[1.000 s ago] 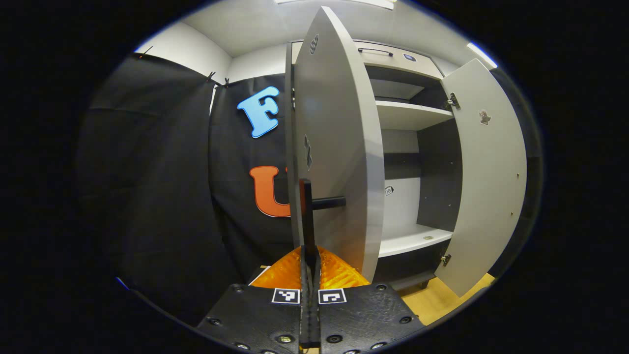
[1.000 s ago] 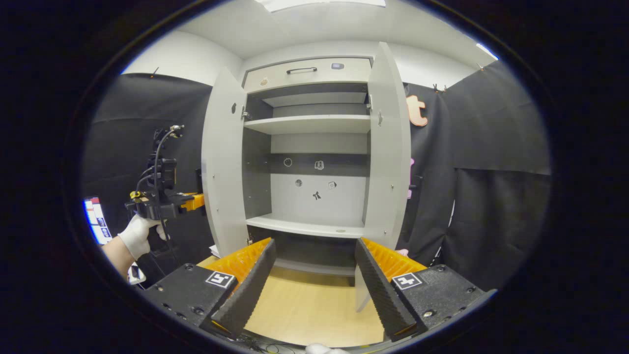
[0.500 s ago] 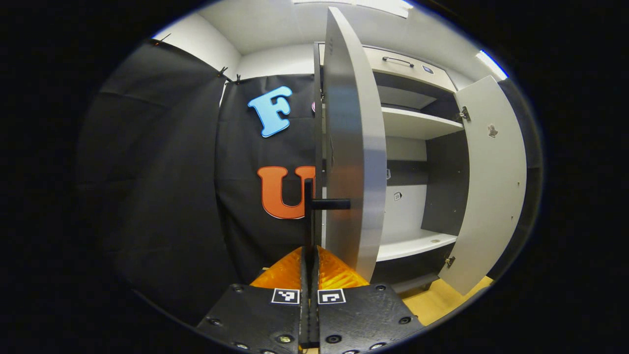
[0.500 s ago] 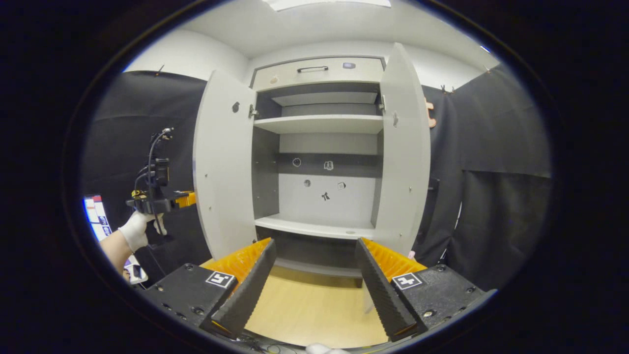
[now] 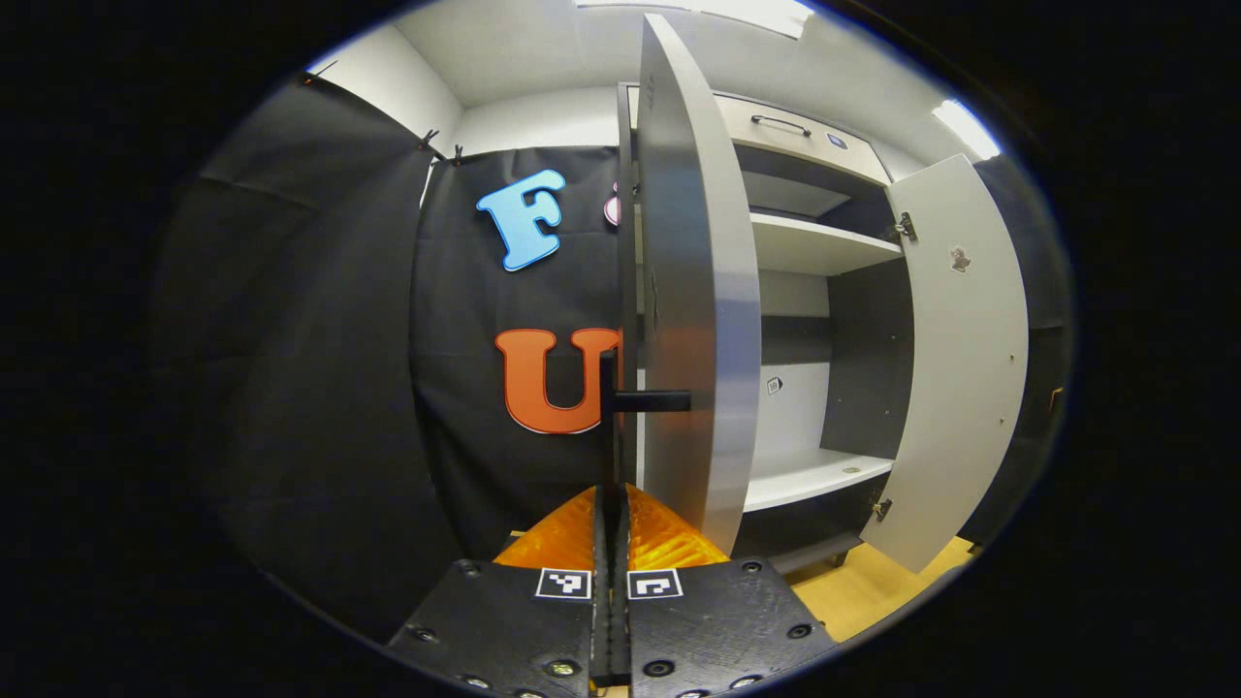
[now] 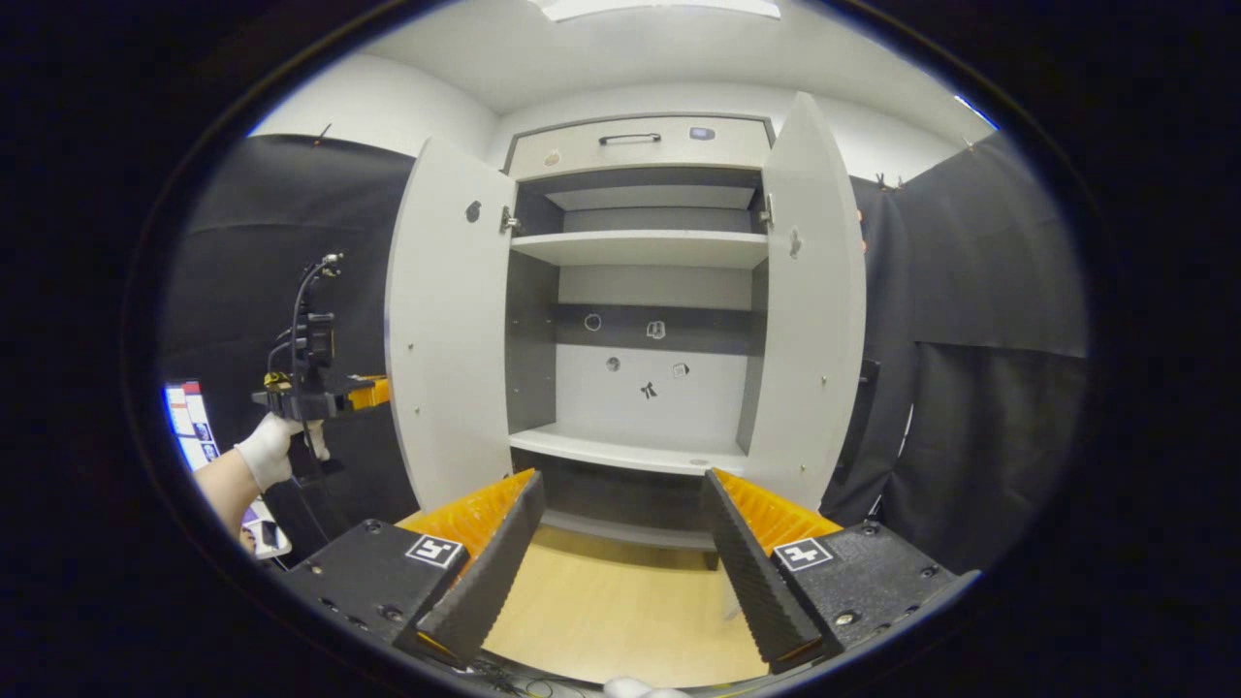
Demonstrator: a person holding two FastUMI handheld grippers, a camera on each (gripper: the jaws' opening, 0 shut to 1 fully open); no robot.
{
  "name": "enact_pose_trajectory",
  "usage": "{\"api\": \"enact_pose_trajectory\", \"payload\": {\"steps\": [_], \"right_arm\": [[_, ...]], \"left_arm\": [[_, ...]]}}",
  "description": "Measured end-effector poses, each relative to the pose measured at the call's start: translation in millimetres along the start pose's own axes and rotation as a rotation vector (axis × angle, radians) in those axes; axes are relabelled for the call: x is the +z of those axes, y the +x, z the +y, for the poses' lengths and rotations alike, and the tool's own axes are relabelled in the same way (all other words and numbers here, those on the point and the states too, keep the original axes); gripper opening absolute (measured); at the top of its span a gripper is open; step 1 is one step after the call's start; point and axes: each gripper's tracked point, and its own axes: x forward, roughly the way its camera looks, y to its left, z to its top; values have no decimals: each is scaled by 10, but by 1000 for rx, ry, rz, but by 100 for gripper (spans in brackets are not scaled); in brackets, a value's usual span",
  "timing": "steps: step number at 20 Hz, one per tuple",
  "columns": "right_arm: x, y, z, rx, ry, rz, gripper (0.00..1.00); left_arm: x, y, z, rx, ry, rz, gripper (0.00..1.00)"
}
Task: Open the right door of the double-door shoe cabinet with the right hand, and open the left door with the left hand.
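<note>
Shoe cabinet (image 6: 635, 291) with both doors swung wide. The left tool (image 5: 610, 543) is clamped on the black handle (image 5: 609, 427) of the left door (image 5: 693, 291) (seen edge-on). The right tool (image 6: 620, 553), its fingers (image 6: 485, 572) apart, hangs before the shelves, clear of the right door (image 6: 810, 310). A gloved hand (image 6: 271, 448) holds the left tool.

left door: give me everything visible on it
The left door is a tall, plain light-grey panel, matte, standing upright and swung wide open on hinges at the cabinet's left side. Its inner face carries a small dark sticker near the top and a few screw dots. In the left gripper view it shows nearly edge-on, with a black bar handle on its outer face. The left gripper's fingers are shut on that handle's vertical bar.
</note>
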Motion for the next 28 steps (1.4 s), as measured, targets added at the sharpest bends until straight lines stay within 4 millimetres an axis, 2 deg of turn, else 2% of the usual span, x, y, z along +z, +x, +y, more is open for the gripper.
{"api": "enact_pose_trajectory", "payload": {"steps": [5,7,11,12,14,16,17,22,24,25,28], "right_arm": [[63,-6,20,6,0,-5,100],[74,-30,37,9,-10,-12,100],[99,-50,70,19,-16,-14,100],[104,-63,65,19,-15,-16,100],[127,-80,50,26,-10,-24,100],[139,-85,43,37,-8,-27,100],[149,-80,52,42,-7,-29,100],[207,-96,-22,70,4,-48,100],[226,-109,-101,79,7,-52,100],[239,-108,-141,81,5,-52,100],[296,-119,-269,82,2,-57,100]], "left_arm": [[7,-18,-49,9,-10,16,0],[-6,-19,41,38,-13,26,2],[11,-168,215,91,-28,37,66],[21,-232,273,110,1,30,88],[10,-368,288,111,33,34,89],[76,-519,201,98,36,22,94],[102,-557,219,105,44,14,98],[139,-798,74,128,48,30,97],[213,-936,-38,141,55,24,100],[261,-992,-116,143,52,21,97],[396,-1182,-358,146,48,16,97]]}}
